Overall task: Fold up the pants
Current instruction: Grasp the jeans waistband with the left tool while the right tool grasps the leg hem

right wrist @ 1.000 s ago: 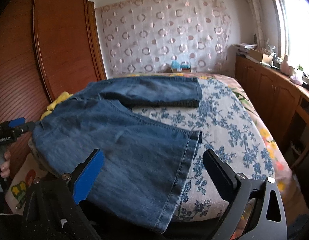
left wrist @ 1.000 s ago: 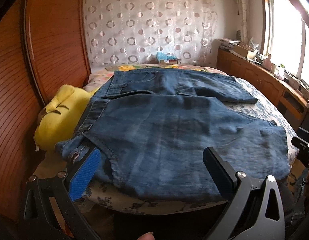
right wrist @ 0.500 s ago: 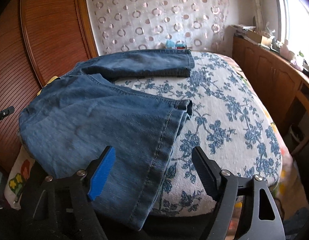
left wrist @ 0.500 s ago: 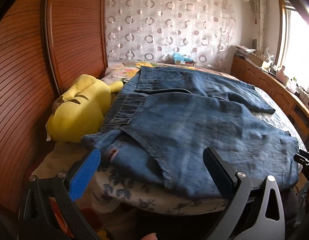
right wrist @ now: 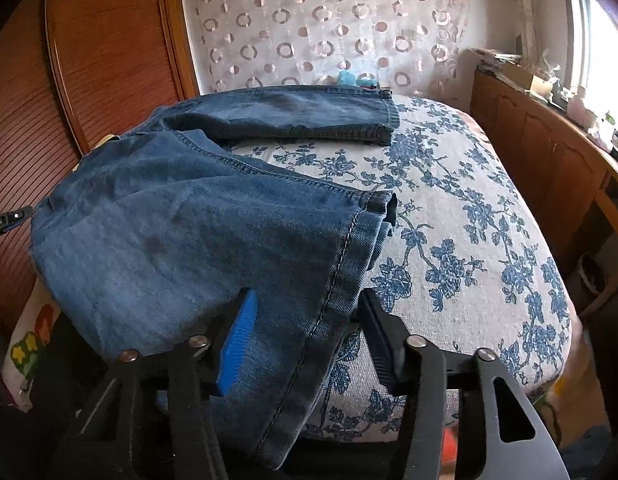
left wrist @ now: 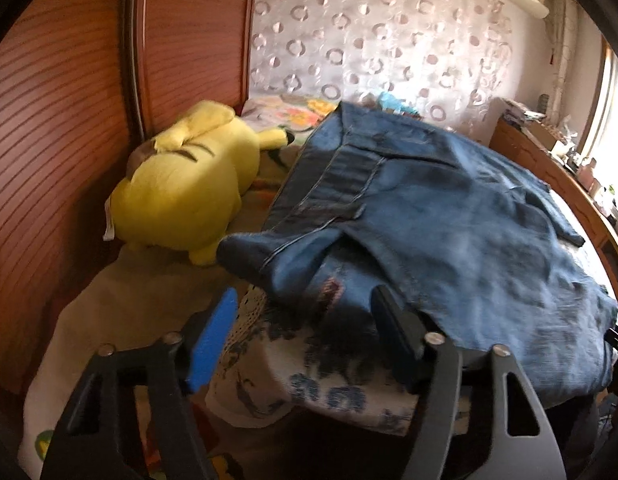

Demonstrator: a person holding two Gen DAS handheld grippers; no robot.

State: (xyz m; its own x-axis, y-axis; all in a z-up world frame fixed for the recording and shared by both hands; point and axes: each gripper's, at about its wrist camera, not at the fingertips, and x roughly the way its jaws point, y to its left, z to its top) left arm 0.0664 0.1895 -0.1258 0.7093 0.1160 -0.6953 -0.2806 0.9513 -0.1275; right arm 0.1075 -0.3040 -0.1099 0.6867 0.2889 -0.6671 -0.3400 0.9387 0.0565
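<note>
Blue denim pants (left wrist: pixel 449 216) lie spread on the bed, waistband to the left, both legs running right. In the right wrist view the near leg (right wrist: pixel 181 232) hangs over the bed's front edge and the far leg (right wrist: pixel 293 116) lies flat behind. My left gripper (left wrist: pixel 305 332) is open, its jaws narrowed, at the bed's front corner just below the waistband corner (left wrist: pixel 265 256). My right gripper (right wrist: pixel 309 336) is open with its jaws either side of the near leg's hem (right wrist: pixel 341 264); the cloth lies between the fingers.
A yellow plush toy (left wrist: pixel 185 192) lies left of the pants against the wooden wardrobe (left wrist: pixel 49 120). The floral bedspread (right wrist: pixel 469 208) covers the bed's right half. A wooden cabinet with clutter (right wrist: pixel 549 128) runs along the right wall under the window.
Both grippers have moved in toward the bed and their jaws have narrowed. The left swung toward the waistband corner; the right came around the near leg's hem.
</note>
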